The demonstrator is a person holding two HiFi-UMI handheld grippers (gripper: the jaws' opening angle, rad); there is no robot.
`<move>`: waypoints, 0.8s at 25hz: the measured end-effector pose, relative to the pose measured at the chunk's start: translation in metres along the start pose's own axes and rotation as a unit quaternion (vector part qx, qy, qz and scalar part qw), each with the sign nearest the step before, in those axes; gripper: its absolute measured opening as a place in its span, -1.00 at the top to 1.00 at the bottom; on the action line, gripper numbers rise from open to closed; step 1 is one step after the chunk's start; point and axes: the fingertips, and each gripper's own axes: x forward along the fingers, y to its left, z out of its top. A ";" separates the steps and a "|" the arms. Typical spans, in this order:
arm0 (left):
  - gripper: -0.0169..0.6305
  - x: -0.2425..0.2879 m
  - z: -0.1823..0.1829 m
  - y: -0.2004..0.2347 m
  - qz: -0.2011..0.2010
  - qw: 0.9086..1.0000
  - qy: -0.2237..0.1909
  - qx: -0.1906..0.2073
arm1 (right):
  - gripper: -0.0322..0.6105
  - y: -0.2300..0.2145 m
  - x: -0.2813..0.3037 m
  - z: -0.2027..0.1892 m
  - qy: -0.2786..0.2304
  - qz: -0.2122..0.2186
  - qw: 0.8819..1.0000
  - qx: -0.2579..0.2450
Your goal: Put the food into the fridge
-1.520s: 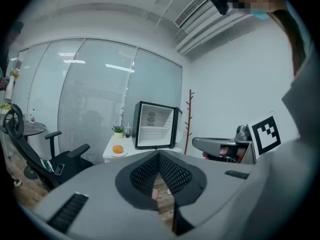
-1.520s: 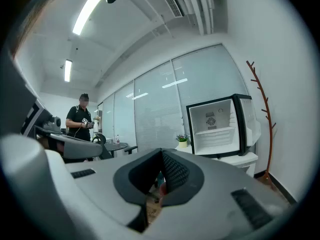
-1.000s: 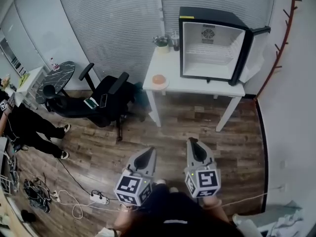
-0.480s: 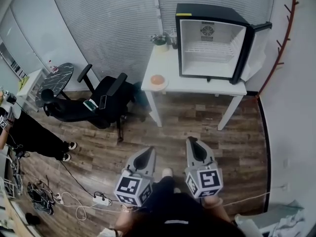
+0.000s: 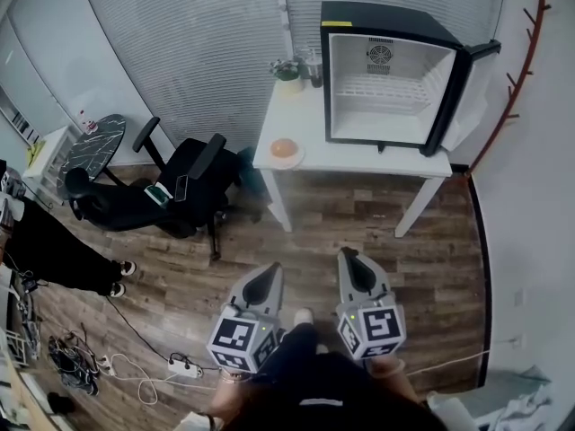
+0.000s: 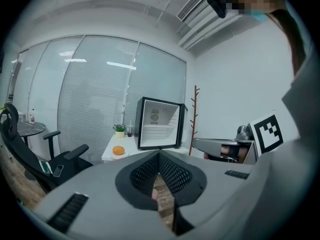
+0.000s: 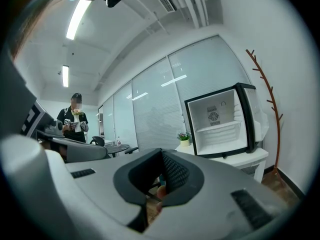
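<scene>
step: approach | left gripper (image 5: 269,270) and right gripper (image 5: 347,256) both pressed together, empty | orange (image 5: 286,147) on plate (image 5: 273,157), table (image 5: 359,156), left of open fridge (image 5: 391,83), well apart | advice: close in, spread jaws early, pinch gently

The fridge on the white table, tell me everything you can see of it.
The fridge is a small black box with a white inside, standing upright on the white table. Its door is swung open to the right. One wire shelf crosses the inside; no food shows in it.
</scene>
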 end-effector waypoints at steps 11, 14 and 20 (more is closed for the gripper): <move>0.94 0.032 0.008 0.041 -0.003 1.000 0.003 -0.002 | 0.91 -0.006 0.055 -0.003 0.020 -0.018 1.000 0.000; 0.94 0.040 0.011 0.055 -0.003 1.000 0.001 0.004 | 0.91 -0.006 0.070 -0.003 0.025 -0.023 0.999 -0.001; 0.94 0.053 0.020 0.079 -0.012 1.000 -0.007 0.006 | 0.91 0.003 0.097 0.005 0.030 -0.021 0.999 0.000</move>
